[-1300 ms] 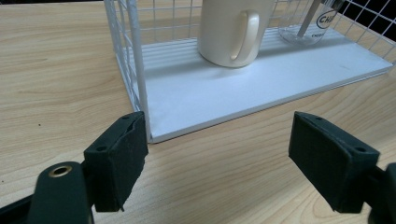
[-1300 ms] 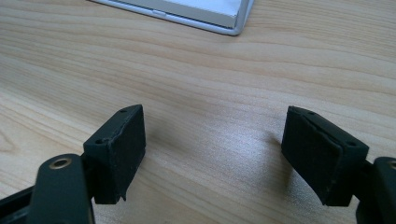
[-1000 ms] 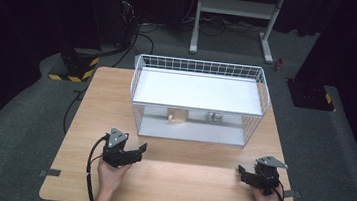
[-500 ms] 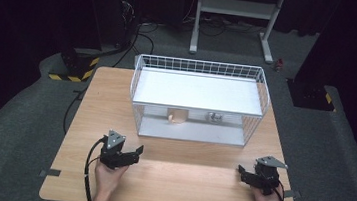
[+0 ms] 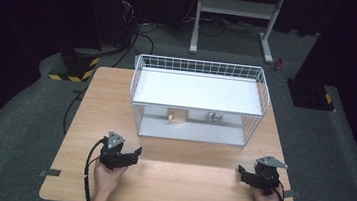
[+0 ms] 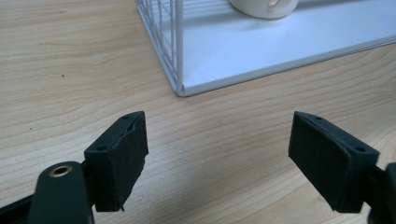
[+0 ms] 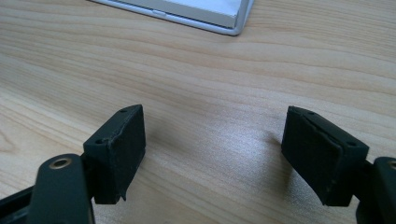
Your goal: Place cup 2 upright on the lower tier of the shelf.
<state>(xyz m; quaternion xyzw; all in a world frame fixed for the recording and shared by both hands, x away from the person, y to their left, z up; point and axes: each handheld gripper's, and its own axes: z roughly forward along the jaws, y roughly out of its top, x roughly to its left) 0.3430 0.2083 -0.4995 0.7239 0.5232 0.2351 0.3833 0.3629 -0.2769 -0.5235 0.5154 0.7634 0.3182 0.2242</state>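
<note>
A white wire rack [image 5: 137,88] with a flat shelf stands at the middle back of the wooden table [image 5: 105,108]. Under the shelf sit a cream cup [image 5: 177,115] and a small silvery object [image 5: 214,117]. My left gripper [image 5: 133,155] rests on the table at the front left, open and empty, its jaws turned toward the rack. Its own view shows the open gripper [image 6: 217,144], the rack's base corner [image 6: 187,88] and the cup's bottom [image 6: 264,7]. My right gripper [image 5: 242,175] lies at the front right. It is open with nothing between its pads [image 7: 212,149].
The rack's near right corner [image 7: 233,25] lies ahead of the right gripper. Bare tabletop stretches between the two grippers and in front of the rack. A black cable [image 5: 89,171] trails from the left gripper over the table's front edge. Dark floor surrounds the table.
The left gripper has drifted slightly to the left across the table. The right gripper and everything in the rack have stayed put.
</note>
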